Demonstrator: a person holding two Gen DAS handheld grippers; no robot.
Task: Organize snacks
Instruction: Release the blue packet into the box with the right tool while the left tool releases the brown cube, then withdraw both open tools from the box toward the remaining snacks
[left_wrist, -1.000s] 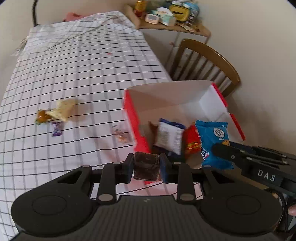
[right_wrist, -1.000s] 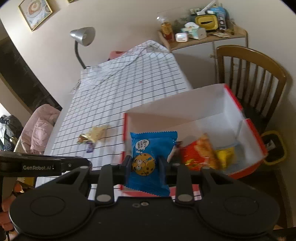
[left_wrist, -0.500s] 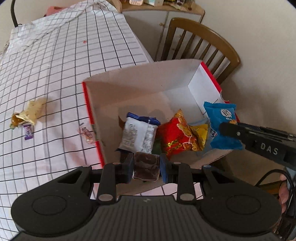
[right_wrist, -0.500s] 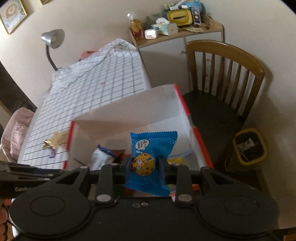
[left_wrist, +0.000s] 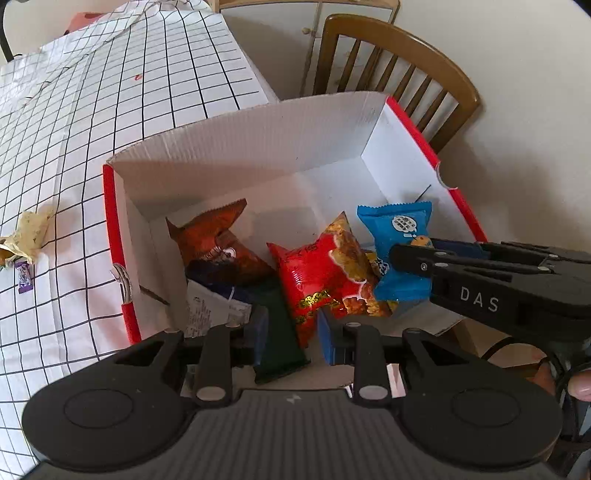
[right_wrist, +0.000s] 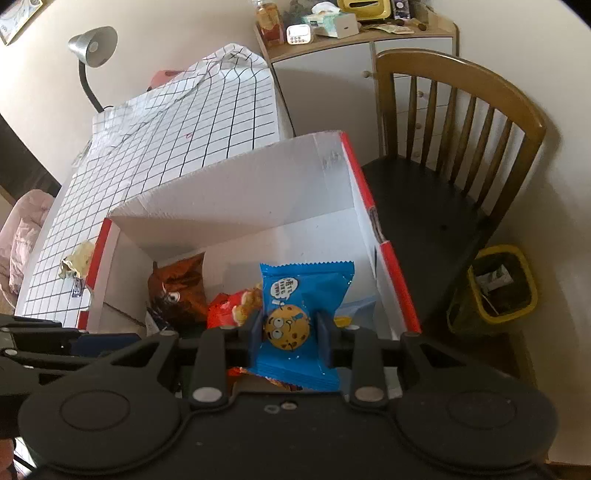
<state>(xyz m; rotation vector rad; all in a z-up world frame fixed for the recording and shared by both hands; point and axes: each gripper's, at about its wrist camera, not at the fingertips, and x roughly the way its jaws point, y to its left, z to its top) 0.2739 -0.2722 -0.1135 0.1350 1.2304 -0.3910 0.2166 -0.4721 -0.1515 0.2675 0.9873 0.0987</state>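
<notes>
Grid-patterned cloth covers the table (left_wrist: 110, 122), whose far end runs out of the left wrist view; a wooden chair (right_wrist: 461, 155) stands beside it. On the table's near edge sits the red-and-white box (left_wrist: 258, 144), open-topped, holding a brown bag (left_wrist: 218, 240), a red snack bag (left_wrist: 325, 273) and packets half buried under them. The right gripper (right_wrist: 290, 328) is clamped on a blue cookie packet (right_wrist: 303, 291) over the box's right side. The left gripper (left_wrist: 286, 330) pinches a dark green packet (left_wrist: 280, 343) just above the box contents; its label is unreadable. A yellowish wrapper (left_wrist: 29, 229) and a small purple candy (left_wrist: 24, 277) lie on the cloth, cut by the frame edge.
</notes>
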